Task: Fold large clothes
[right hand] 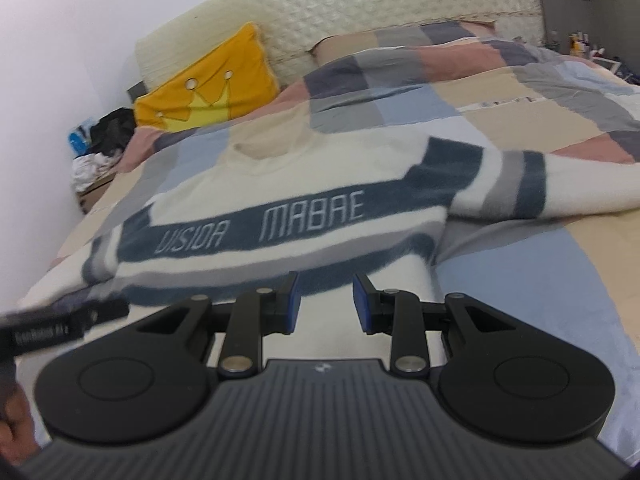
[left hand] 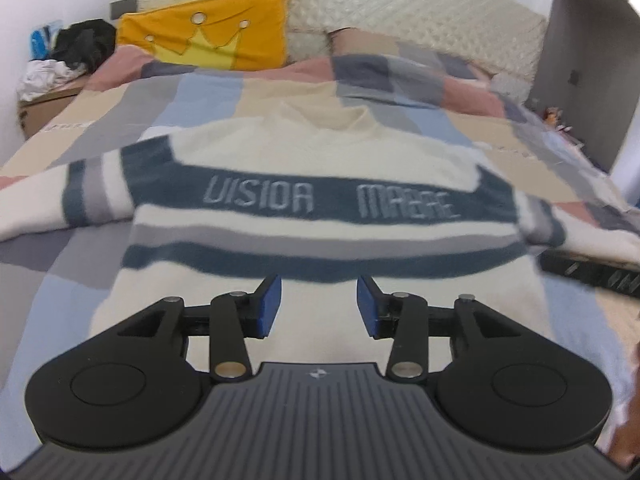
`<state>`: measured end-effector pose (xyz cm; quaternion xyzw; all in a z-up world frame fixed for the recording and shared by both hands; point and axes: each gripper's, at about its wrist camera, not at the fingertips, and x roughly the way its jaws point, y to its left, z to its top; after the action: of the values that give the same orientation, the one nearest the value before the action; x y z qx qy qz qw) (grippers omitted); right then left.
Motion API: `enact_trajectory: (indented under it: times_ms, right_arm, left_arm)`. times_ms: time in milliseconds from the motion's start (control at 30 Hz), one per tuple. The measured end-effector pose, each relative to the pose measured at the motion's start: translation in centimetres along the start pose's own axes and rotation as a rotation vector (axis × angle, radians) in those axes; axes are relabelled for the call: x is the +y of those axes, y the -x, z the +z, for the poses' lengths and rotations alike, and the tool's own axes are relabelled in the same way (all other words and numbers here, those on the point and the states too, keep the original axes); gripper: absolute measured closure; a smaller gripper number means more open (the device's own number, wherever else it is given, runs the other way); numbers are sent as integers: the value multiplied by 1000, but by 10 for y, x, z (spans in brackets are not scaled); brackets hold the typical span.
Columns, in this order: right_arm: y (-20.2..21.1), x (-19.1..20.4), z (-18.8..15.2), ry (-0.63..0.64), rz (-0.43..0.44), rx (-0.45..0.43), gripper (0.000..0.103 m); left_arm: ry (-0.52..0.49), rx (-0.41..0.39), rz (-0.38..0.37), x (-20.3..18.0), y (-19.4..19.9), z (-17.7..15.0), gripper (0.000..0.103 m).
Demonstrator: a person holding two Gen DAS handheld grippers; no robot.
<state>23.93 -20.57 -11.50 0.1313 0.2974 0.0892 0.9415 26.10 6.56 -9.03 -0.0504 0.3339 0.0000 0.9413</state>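
Both jaws stand parted and empty as we hold the left gripper (left hand: 319, 306) and right gripper (right hand: 325, 304) above the hem of the striped sweater (left hand: 320, 160), spread flat on the checked bedspread (left hand: 80, 128); folding unstarted, next we judge a hem or sleeve pinch.

Sweater (left hand: 320, 152) flat on quilt (left hand: 192, 104), cushion (left hand: 212, 32) behind — against headboard (left hand: 400, 4)

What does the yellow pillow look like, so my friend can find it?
Look at the bed's padded cream headboard. Leaning against its left end, above the checked quilt, is the yellow pillow. It is the only bright orange-yellow thing there, with a paler crown shape on it.
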Motion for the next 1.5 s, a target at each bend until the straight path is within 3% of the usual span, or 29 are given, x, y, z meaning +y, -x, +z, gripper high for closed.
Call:
enact_trajectory:
  times_ms: [233, 367, 533, 633, 767, 800, 1067, 1400, 1500]
  right_arm:
    - [9, -11, 19, -17, -84, -32, 71]
    - [26, -53, 37, -147, -157, -80, 71]
    - [37, -136, 58, -290, -224, -107, 71]
    - [34, -189, 58, -400, -263, -99, 61]
    - [27, -255, 50, -571, -272, -141, 27]
    - [24, -268, 47, -611, -273, -150, 22]
    - [-1, -362, 20, -896, -314, -224, 21]
    - [-33, -401, 26, -821, -306, -343, 21]
    - [-39, -419, 26, -837, -298, -403, 20]
  left_arm:
    - [-7, -8, -13, -3, 4, -12, 53]
    - [-10, -21, -1, -4, 2, -11, 53]
    - [75, 17, -35, 14, -6, -8, 53]
    - [57, 13, -17, 14, -9, -7, 53]
    - [47, 22, -9, 10, -18, -5, 53]
    - [52, 31, -15, 10, -20, -4, 53]
    - [123, 72, 17, 32, -32, -10, 53]
    - [171, 116, 53, 37, -54, -10, 53]
    - [239, 64, 46, 43, -50, -8, 53]
